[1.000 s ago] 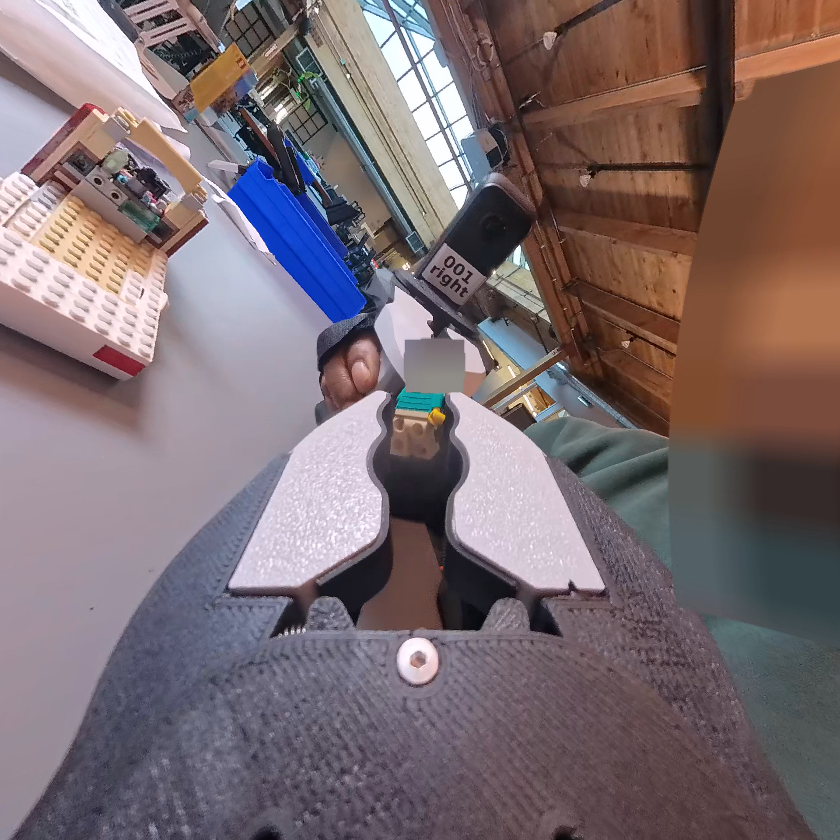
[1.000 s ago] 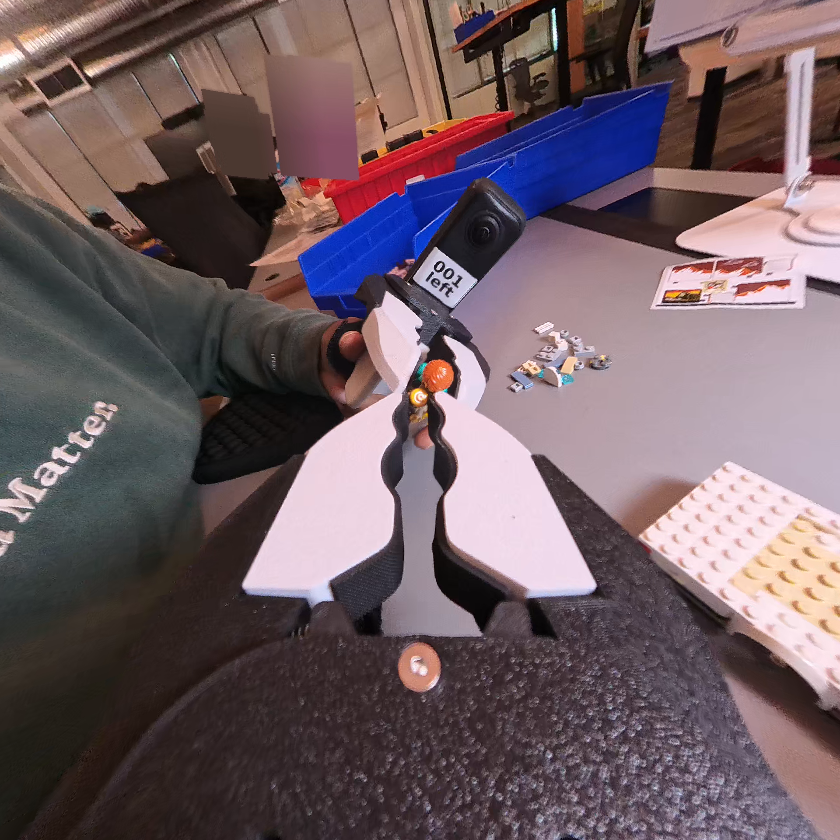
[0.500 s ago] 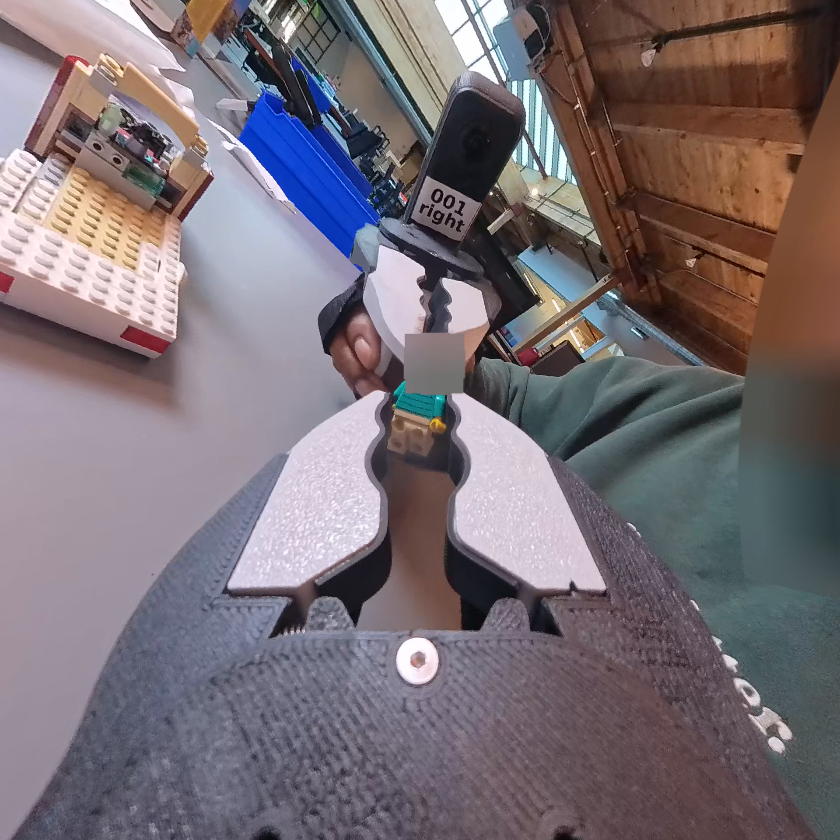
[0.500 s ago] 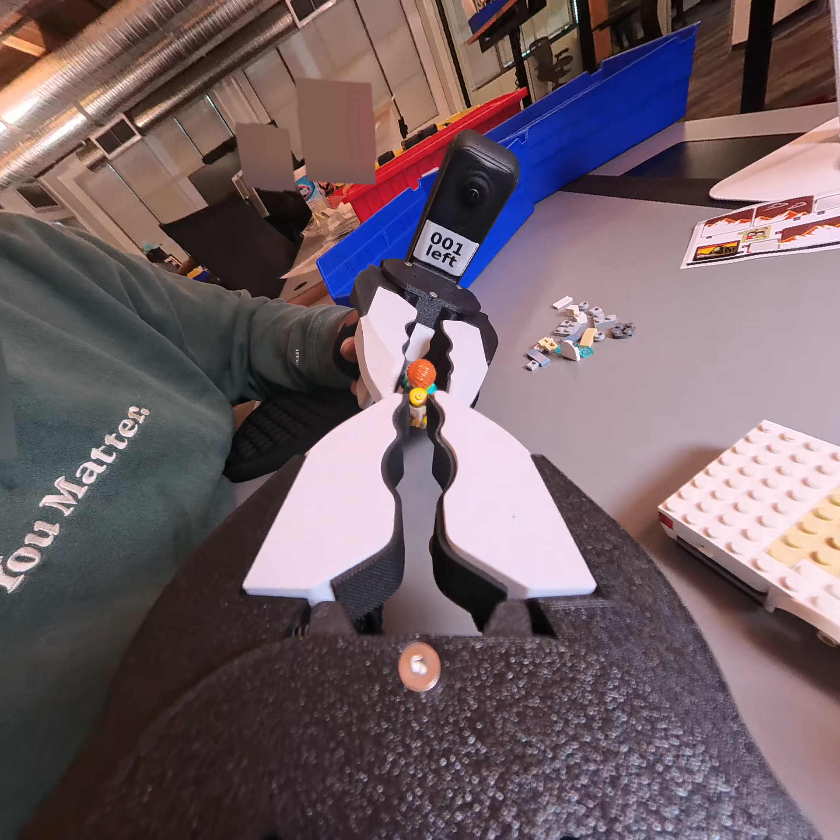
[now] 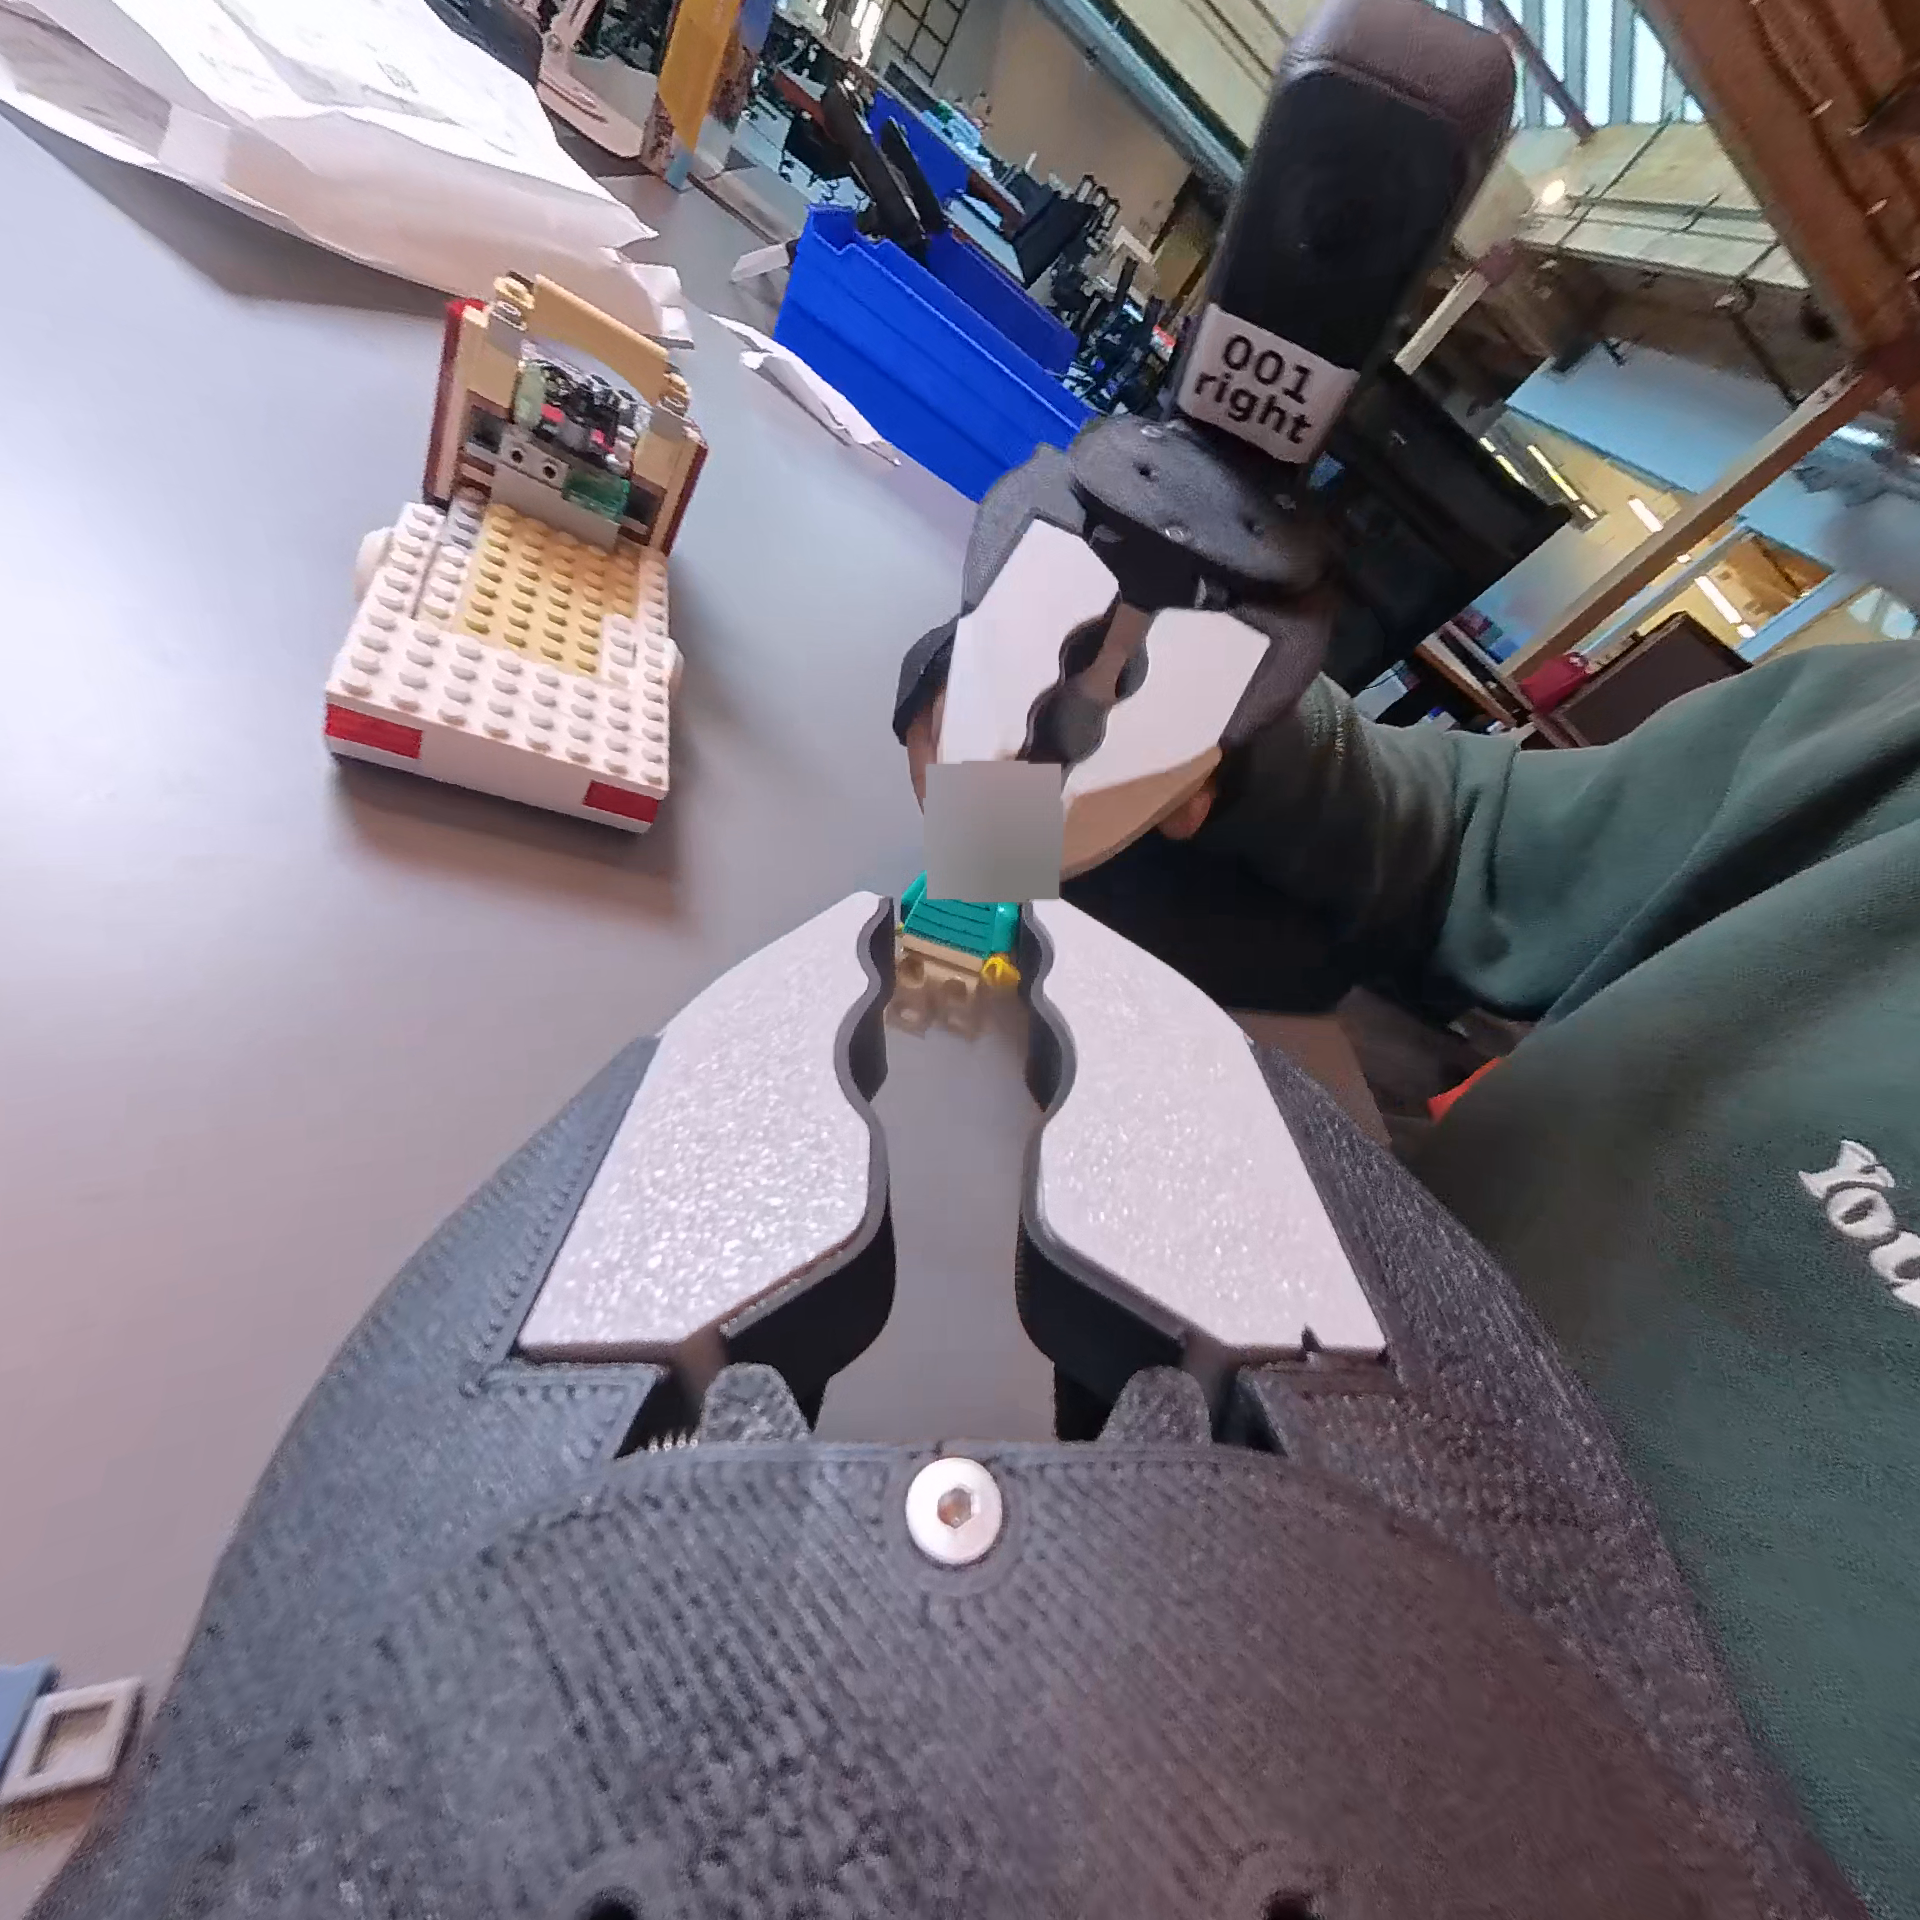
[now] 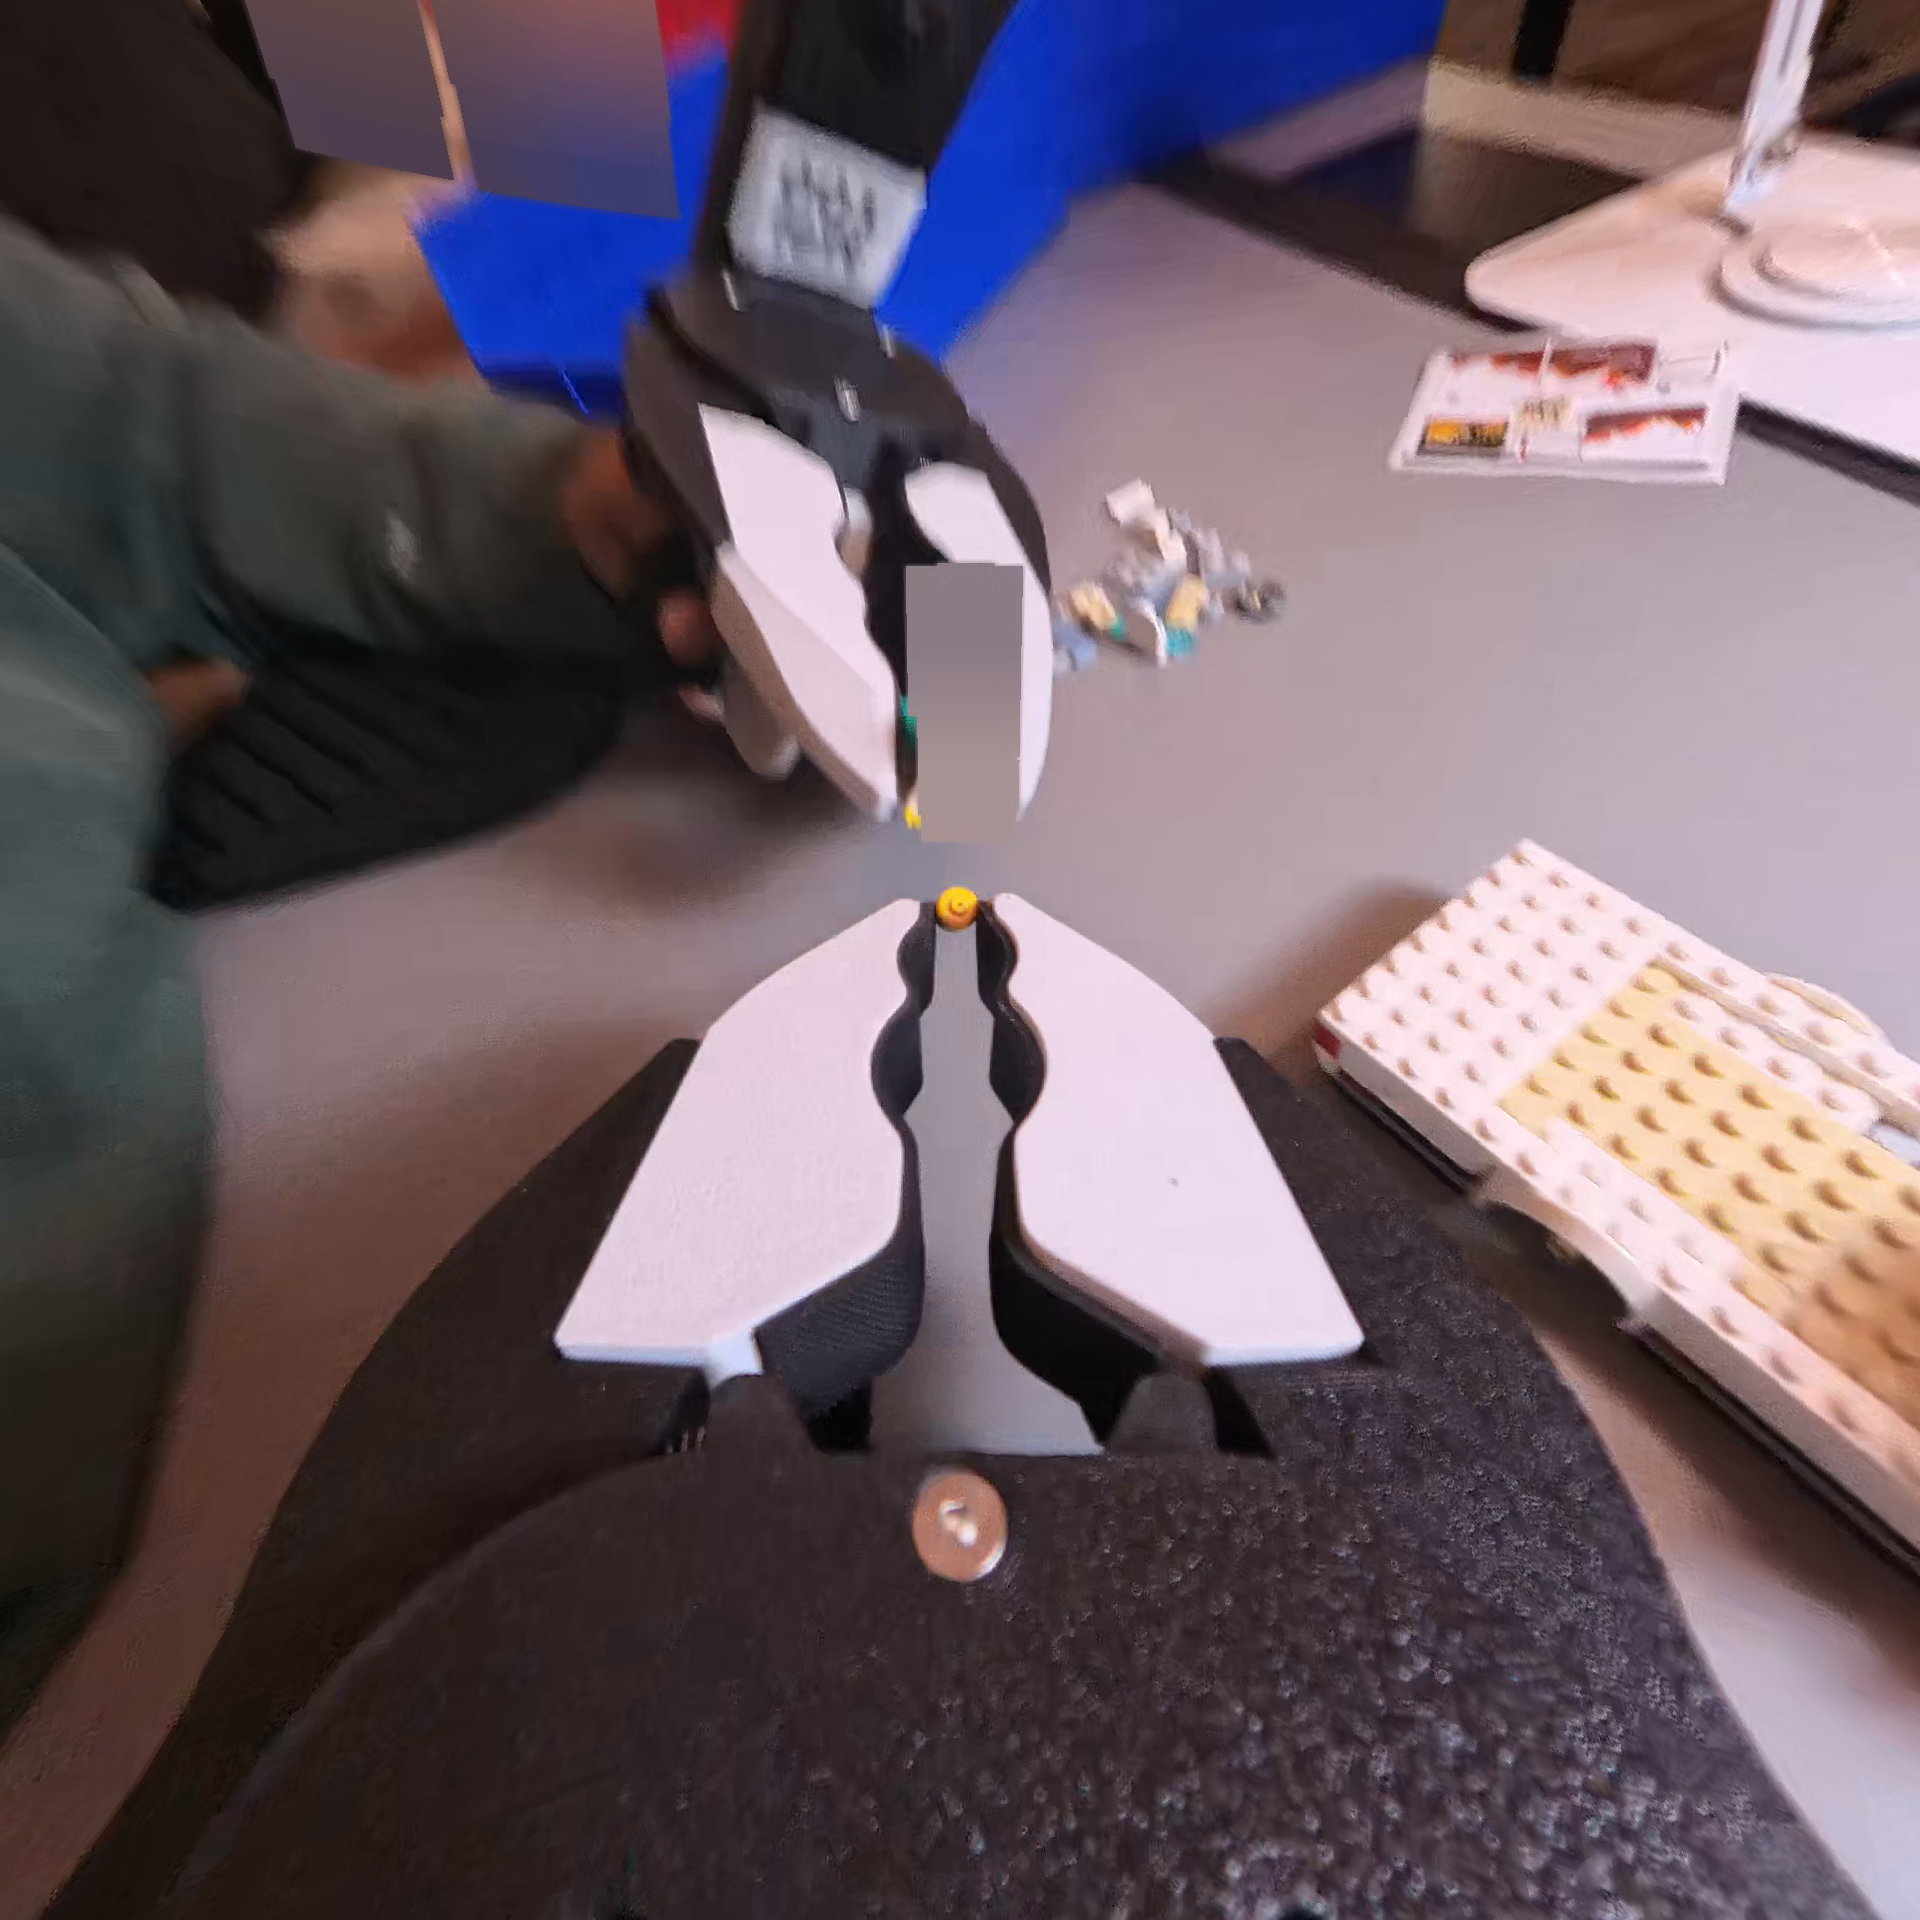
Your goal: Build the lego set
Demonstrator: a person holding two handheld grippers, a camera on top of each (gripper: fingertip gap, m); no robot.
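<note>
The left gripper pinches a teal-bodied minifigure between its fingers above the desk; the right gripper pinches a small yellow piece (apart from the figure), white lego base nearby

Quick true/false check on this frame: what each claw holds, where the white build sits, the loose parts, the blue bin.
1. The left claw grips a minifigure with a teal top. True.
2. The right claw is empty. False: a small yellow piece sits between its tips.
3. The white studded build rests on the grey table. True.
4. The loose parts lie on the build. False: they lie on the table, apart from it.
5. A blue bin stands beyond the build. True.
</note>
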